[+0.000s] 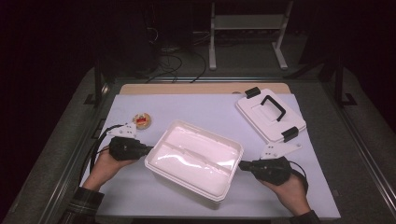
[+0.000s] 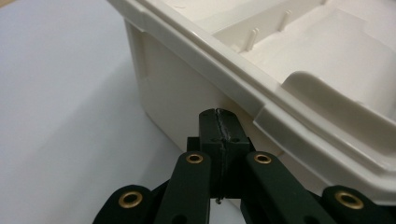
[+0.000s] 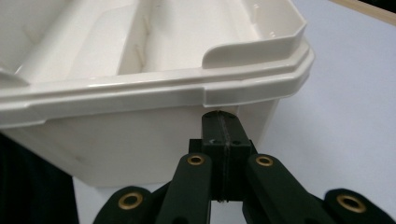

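Box [image 1: 194,156] lengthwise between closed grippers

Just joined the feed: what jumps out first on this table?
A big open white bin sits mid-table, a shut hand-held gripper at each end: left, right, tips under its rim. Its lid lies far right; a small round object lies far left.

Lid [image 1: 271,115] (black handle) lies opposite round tin [image 1: 142,121].

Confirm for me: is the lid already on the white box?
No, the lid lies flat on the table at the far right, apart from the open white box, whose inside shows in the high view.
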A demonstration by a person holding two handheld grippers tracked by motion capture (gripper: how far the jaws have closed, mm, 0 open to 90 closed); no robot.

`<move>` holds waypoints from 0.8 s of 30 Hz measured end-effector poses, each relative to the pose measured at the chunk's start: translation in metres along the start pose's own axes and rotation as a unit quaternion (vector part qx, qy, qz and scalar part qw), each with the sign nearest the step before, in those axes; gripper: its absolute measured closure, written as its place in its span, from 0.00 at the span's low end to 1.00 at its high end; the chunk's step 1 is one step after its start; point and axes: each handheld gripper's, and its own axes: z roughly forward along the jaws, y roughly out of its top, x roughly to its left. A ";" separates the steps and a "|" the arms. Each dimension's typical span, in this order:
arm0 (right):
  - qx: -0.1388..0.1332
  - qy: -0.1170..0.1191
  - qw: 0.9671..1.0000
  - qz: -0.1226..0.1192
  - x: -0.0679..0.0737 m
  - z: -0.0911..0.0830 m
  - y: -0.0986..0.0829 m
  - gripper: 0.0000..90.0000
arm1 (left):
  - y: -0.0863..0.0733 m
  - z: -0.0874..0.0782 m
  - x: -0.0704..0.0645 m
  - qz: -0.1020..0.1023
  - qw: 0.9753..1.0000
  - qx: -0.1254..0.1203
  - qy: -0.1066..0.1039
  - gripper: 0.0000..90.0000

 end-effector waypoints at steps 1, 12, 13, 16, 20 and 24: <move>0.000 -0.002 1.000 0.000 -0.002 0.000 0.000 1.00 | 0.000 0.000 -0.002 0.001 1.000 0.001 -0.003 1.00; 0.005 -0.030 1.000 0.006 -0.024 0.000 0.005 1.00 | -0.002 0.004 -0.025 0.013 1.000 0.003 -0.028 1.00; 0.006 -0.033 0.999 0.007 -0.026 0.001 0.006 1.00 | -0.001 0.004 -0.026 0.013 0.999 0.002 -0.029 1.00; 0.009 -0.042 0.999 0.008 -0.033 0.003 0.009 1.00 | 0.000 0.007 -0.029 0.016 0.999 0.003 -0.033 1.00; 0.009 -0.051 0.999 0.011 -0.043 0.006 0.013 1.00 | 0.002 0.011 -0.031 0.019 0.999 0.003 -0.035 1.00; 0.009 -0.056 0.998 0.013 -0.053 0.010 0.017 1.00 | 0.004 0.014 -0.032 0.018 0.999 0.004 -0.035 1.00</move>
